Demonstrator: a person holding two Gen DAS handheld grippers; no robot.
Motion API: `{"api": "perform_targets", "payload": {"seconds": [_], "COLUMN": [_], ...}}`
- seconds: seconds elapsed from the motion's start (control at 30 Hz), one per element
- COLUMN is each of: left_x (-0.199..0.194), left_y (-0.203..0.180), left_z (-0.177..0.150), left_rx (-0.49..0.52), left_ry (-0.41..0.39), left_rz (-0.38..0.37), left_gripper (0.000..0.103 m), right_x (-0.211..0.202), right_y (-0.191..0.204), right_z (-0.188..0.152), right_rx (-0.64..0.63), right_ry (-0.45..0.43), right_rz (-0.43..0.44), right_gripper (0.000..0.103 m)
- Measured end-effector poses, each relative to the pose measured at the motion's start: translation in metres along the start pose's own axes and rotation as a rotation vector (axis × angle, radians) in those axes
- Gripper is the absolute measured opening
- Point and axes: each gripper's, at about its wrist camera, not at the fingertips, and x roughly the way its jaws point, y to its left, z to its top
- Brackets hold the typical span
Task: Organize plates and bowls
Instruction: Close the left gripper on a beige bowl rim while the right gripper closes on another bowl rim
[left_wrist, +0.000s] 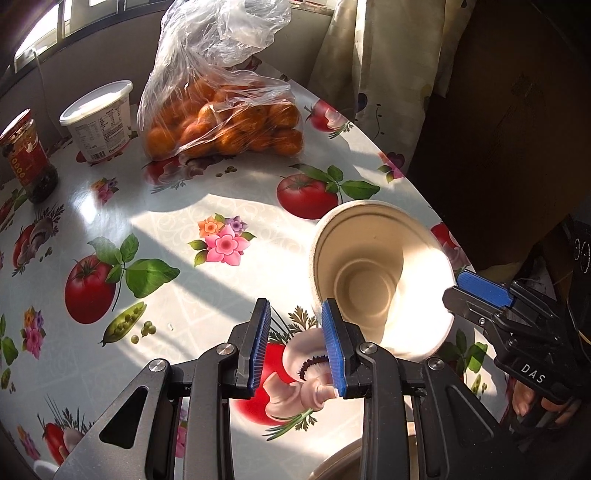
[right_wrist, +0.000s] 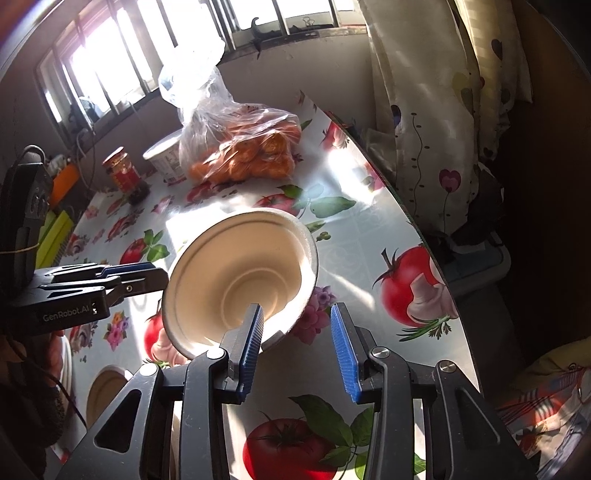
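A cream paper bowl (left_wrist: 380, 280) stands on the tablecloth near the table's right edge; it also shows in the right wrist view (right_wrist: 240, 284). My left gripper (left_wrist: 295, 347) is open; its right finger (left_wrist: 332, 343) is close against the bowl's near-left rim and nothing is between the pads. My right gripper (right_wrist: 297, 350) is open; its left finger (right_wrist: 251, 347) lies over the bowl's near rim, and the rim is not pinched. Another cream dish (left_wrist: 340, 465) sits partly hidden under my left gripper and also shows in the right wrist view (right_wrist: 107, 395).
A plastic bag of oranges (left_wrist: 229, 125), a white lidded tub (left_wrist: 99, 118) and a red-labelled jar (left_wrist: 27, 158) stand at the back of the table. The table edge (left_wrist: 417, 173) curves close on the right, with a curtain (right_wrist: 424, 110) beyond.
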Motion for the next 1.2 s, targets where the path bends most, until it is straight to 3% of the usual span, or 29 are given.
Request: {"api": "perform_targets", "payload": {"seconds": [0.4,0.57,0.67,0.9,1.2], "left_x": [0.015,0.016,0.015,0.014,0.01], "left_y": [-0.003,-0.004,-0.005,-0.005,-0.001], "left_z": [0.002,0.002,0.002,0.001,0.001], "left_rx": [0.015,0.01,0.008,0.001,-0.031], "left_ry": [0.063,0.064,0.056,0.054,0.05], "left_rz": [0.002,-0.021,-0.017,-0.028,-0.05], "left_gripper": [0.03,0.015,0.012,0.011,0.011], "right_x": [0.005,0.006,0.007,0.01,0.01], "right_y": [0.003,0.004,0.003,0.004,0.003], "right_z": [-0.001,-0.001,-0.001,-0.002,-0.002], "right_rx": [0.008,0.013,0.016,0.026,0.04], "right_ry": [0.012,0.015,0.018,0.024,0.026], "right_rz": [0.024,0.039,0.043,0.049,0.063], "right_gripper": [0.024,0.023,0.02,0.012,0.012]}}
